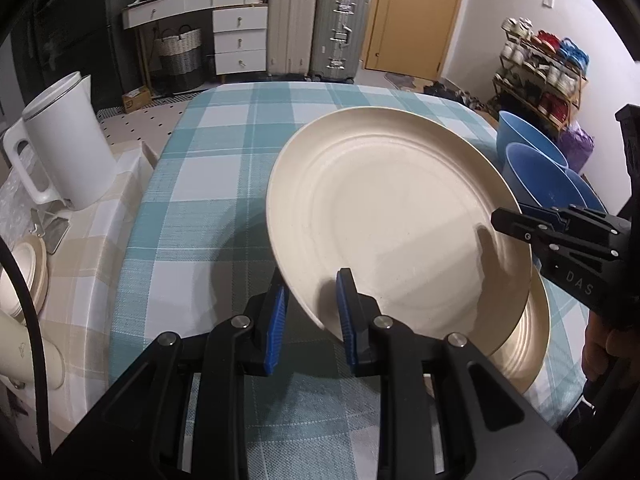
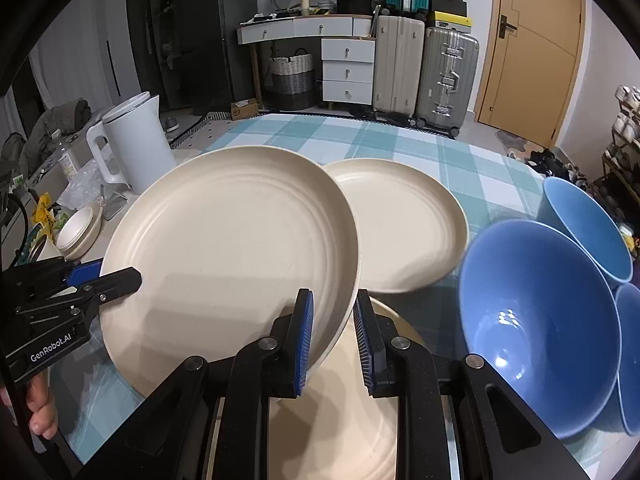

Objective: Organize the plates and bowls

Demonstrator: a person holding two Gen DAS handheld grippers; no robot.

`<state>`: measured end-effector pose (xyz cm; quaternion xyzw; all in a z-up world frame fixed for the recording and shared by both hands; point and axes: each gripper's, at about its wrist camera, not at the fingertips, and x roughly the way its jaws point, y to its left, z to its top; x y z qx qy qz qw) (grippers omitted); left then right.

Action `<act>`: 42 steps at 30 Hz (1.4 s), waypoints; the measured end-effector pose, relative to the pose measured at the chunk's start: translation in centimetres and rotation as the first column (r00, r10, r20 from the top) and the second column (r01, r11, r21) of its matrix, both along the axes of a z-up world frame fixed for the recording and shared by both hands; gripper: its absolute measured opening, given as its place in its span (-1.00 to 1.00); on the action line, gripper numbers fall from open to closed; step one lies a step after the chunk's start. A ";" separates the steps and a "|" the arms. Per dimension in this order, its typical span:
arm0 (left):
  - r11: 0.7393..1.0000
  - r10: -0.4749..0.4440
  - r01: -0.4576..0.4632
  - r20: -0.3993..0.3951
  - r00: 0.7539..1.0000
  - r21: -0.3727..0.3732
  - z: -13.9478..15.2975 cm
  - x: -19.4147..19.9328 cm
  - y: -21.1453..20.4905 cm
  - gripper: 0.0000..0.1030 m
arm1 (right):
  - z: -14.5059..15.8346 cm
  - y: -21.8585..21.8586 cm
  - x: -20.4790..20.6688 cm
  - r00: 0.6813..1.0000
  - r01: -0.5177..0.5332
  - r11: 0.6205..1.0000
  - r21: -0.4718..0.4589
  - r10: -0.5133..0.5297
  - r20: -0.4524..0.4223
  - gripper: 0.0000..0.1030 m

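A large cream plate point(image 1: 392, 208) hangs tilted above the checked tablecloth point(image 1: 208, 184), held by both grippers. My left gripper point(image 1: 312, 294) is shut on its near rim, blue pads on either side. My right gripper point(image 1: 516, 216) clamps the plate's right rim. In the right wrist view, my right gripper point(image 2: 334, 300) pinches the same plate point(image 2: 228, 248), with the left gripper point(image 2: 108, 276) on its left rim. A second cream plate point(image 2: 404, 224) lies on the cloth behind, and a third point(image 2: 360, 408) lies under the gripper. Three blue bowls point(image 2: 536, 312) stand at the right.
A white kettle point(image 2: 134, 140) stands on the beige-checked side surface at the left, with small cream dishes point(image 2: 78, 232) stacked near it. Suitcases point(image 2: 424, 68), a drawer unit and a shoe rack point(image 1: 544, 72) stand beyond the table's far edge.
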<state>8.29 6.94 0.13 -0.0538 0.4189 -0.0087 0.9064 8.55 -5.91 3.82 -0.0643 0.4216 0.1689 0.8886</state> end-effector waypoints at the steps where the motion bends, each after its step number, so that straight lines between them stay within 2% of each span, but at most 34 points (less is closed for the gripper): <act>1: 1.000 -0.006 0.006 -0.001 1.000 0.001 0.0 0.0 -0.1 -0.61 | -0.1 -0.1 -0.2 1.000 0.003 1.000 0.001 -0.003 -0.001 -0.59; 22: 0.989 -0.127 0.130 -0.050 0.991 0.075 -0.5 -0.4 -3.9 -0.59 | -1.2 -3.4 -3.7 0.997 0.075 0.997 0.002 -0.075 -0.009 -0.57; 42: 0.966 -0.205 0.221 -0.120 0.971 0.136 -2.2 -0.2 -6.2 -0.54 | -2.5 -4.7 -6.0 0.993 0.111 0.994 -0.025 -0.112 -0.036 -0.55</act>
